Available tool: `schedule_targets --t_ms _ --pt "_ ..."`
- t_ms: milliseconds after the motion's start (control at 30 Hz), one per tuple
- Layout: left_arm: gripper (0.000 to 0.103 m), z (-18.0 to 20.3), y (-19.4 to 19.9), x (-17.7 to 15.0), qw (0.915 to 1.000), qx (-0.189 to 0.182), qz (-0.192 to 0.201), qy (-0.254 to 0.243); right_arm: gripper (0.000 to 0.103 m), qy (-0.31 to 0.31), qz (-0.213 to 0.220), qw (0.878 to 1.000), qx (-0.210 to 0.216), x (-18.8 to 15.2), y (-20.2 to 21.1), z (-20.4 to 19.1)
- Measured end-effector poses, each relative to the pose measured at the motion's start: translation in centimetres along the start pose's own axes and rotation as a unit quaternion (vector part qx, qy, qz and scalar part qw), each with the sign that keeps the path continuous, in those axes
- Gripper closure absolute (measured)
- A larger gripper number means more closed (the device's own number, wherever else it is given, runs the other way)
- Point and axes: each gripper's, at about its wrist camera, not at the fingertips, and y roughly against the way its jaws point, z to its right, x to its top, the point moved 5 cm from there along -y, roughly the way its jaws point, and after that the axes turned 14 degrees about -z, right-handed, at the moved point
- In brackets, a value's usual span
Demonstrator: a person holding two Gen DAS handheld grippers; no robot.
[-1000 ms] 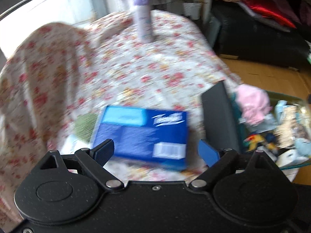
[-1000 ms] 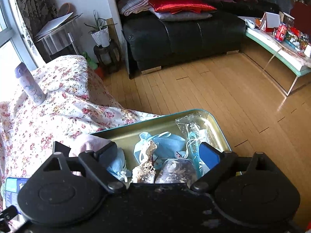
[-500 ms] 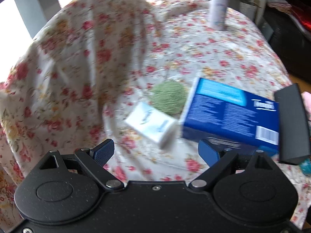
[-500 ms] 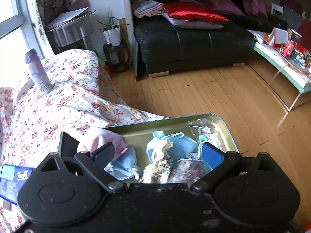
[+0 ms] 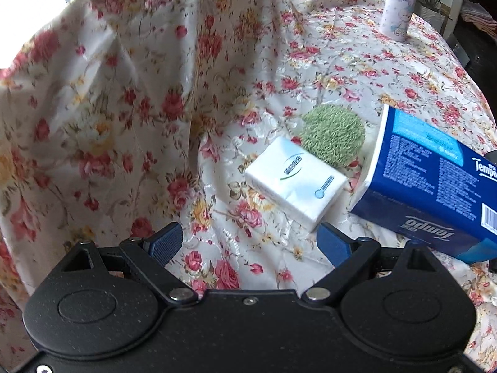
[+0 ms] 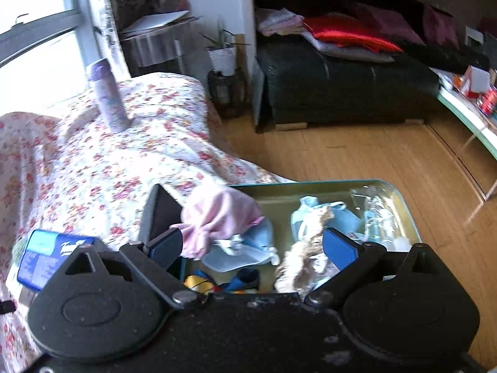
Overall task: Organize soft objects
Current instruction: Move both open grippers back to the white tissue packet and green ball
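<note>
Nearby: blue tissue box [image 5: 431, 183] just R of white pack [image 5: 295, 183], green pad [image 5: 334, 138] behind.

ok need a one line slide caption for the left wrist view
Open left gripper poised above a white tissue pack, beside a green fuzzy pad and a blue tissue box on a floral cloth.

Glossy floral cloth [image 5: 341, 71], fuzzy green pad [image 5: 334, 138], shiny metal tray [image 6: 407, 214].

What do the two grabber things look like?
Both look alike. The left tongs and right tongs each have a speckled black plastic body with two round discs, triangle-shaped holes, silver rivets and two ribbed blue pads. The right body has pale dusty smudges. No cables, hands or sleeves show.
</note>
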Motion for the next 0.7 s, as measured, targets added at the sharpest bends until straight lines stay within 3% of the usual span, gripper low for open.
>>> schedule_targets --t_ms 367,567,700 --pt "0.013 -1.4 -2.8 -1.1 0.9995 -0.007 -0.025 0.016 0.006 0.076 0.003 0.996 0.042 -1.8 0.6 -6.9" --pt "0.003 -1.3 -3.4 -1.6 0.9992 -0.022 -0.022 0.026 0.006 0.092 -0.032 0.989 0.111 -1.2 0.0 -13.7" --pt "0.003 -1.1 -3.5 -2.0 0.9995 -0.017 -0.005 0.026 0.006 0.14 -0.033 0.982 0.123 -0.6 0.3 -19.0"
